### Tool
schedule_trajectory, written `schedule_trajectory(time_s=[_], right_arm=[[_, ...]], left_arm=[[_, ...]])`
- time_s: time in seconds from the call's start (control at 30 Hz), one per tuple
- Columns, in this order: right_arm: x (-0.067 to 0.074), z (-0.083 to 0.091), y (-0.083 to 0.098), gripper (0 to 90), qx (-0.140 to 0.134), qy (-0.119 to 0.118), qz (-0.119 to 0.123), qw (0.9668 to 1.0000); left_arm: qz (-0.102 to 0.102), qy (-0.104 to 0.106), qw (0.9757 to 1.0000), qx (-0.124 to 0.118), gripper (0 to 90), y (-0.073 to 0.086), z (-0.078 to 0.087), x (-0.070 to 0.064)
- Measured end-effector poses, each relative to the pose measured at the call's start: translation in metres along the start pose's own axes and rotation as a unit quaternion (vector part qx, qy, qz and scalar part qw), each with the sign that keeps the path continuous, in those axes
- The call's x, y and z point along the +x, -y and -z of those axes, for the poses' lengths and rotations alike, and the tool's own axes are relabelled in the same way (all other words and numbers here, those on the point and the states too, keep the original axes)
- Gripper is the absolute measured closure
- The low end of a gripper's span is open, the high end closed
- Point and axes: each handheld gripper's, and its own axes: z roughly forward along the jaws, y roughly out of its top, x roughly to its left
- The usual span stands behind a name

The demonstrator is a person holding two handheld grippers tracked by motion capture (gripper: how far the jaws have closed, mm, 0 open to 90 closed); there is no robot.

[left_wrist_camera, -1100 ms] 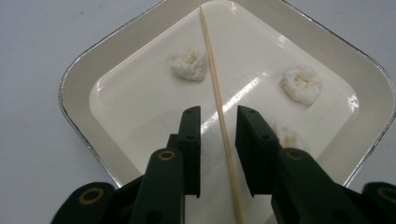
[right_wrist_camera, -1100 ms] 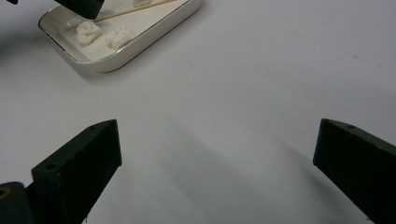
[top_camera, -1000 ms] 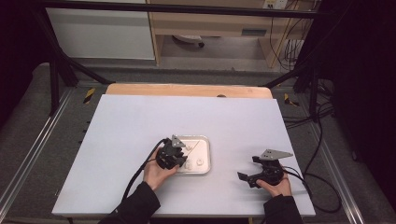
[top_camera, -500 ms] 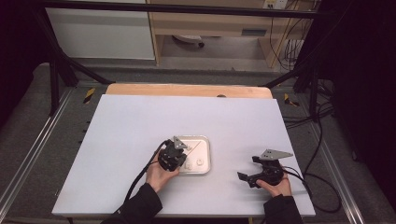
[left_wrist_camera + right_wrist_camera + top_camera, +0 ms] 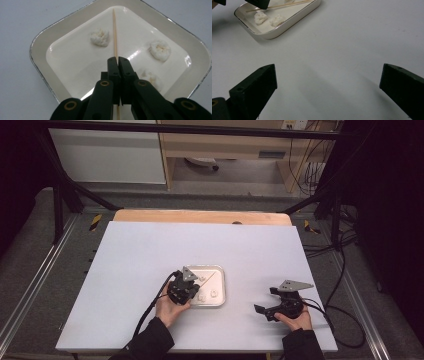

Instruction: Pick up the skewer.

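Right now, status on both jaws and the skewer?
Left gripper just closed on the wooden skewer in the tray. Right gripper open, off the tray. Three white lumps beside skewer.

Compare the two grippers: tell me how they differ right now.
The left gripper is shut on the skewer; the right gripper is open and holds nothing. The left is over the tray; the right is off to the side over the bare table. Both have black jaws.

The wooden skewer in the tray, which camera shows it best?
The left gripper view: the skewer runs straight up from the closed jaws. The right gripper view catches it at its top edge; the high view shows a faint line.
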Motion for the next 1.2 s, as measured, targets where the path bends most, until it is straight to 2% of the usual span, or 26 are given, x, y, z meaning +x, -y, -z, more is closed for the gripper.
schedule_trajectory(time_s=[0.3,0.5,0.73,0.87,1.2], right_arm=[[0.0,0.0,0.0,1.9,0.0,0.0,0.002,1.0],[0.001,0.0,-0.001,1.8,-0.002,0.001,0.005,1.0],[0.005,-0.002,-0.005,0.8,0.002,0.008,0.01,0.9999],[0.011,-0.005,-0.009,0.7,0.0,0.018,0.019,0.9997],[0.024,-0.01,-0.021,1.4,0.008,0.029,0.065,0.9975]], left_arm=[[0.002,0.011,0.9998,-0.018,88.7,-0.001,0.012,0.003],[-0.001,0.022,0.9996,-0.02,88.7,0.0,0.019,0.005],[-0.017,0.038,0.9991,-0.012,88.7,-0.001,0.027,0.007],[-0.026,0.044,0.9986,-0.012,88.7,-0.002,0.03,0.008],[-0.054,0.064,0.9965,-0.007,88.7,-0.009,0.036,0.001]])
